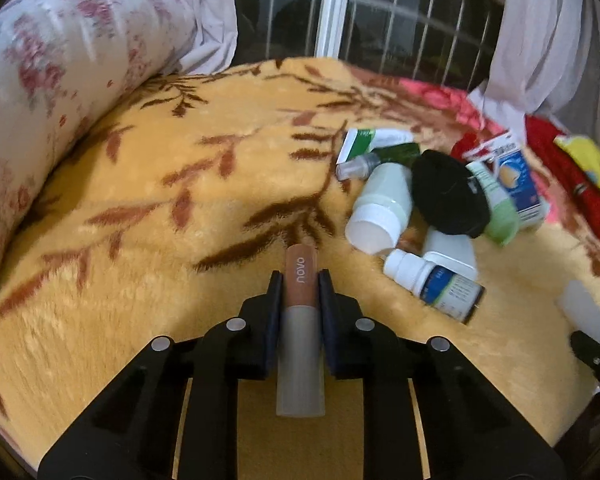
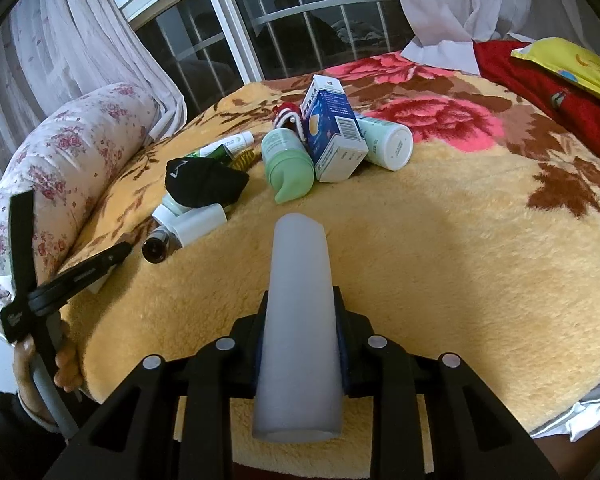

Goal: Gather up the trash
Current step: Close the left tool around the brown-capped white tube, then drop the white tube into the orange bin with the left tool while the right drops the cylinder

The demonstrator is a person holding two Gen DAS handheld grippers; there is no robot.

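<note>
My left gripper (image 1: 300, 280) is shut on a brown and grey "novo" tube (image 1: 300, 280) and holds it above the yellow blanket (image 1: 160, 208). My right gripper (image 2: 300, 300) is shut on a frosted white tube (image 2: 300, 300) above the same blanket (image 2: 440, 260). A pile of trash lies ahead: white bottles (image 1: 380, 208), a black cloth (image 1: 448, 196), a blue box (image 1: 516, 180) and a small labelled bottle (image 1: 432, 280). The right wrist view shows the blue box (image 2: 332, 128), a green bottle (image 2: 288, 164), the black cloth (image 2: 204, 180) and white bottles (image 2: 196, 224).
A floral bolster (image 1: 52, 80) lies at the left of the bed. Curtains (image 2: 68, 48) and a barred window (image 1: 340, 12) stand behind. A red cloth (image 2: 540, 84) and yellow pillow (image 2: 572, 68) lie at the right. My left gripper's body (image 2: 60, 284) shows at the right wrist view's left.
</note>
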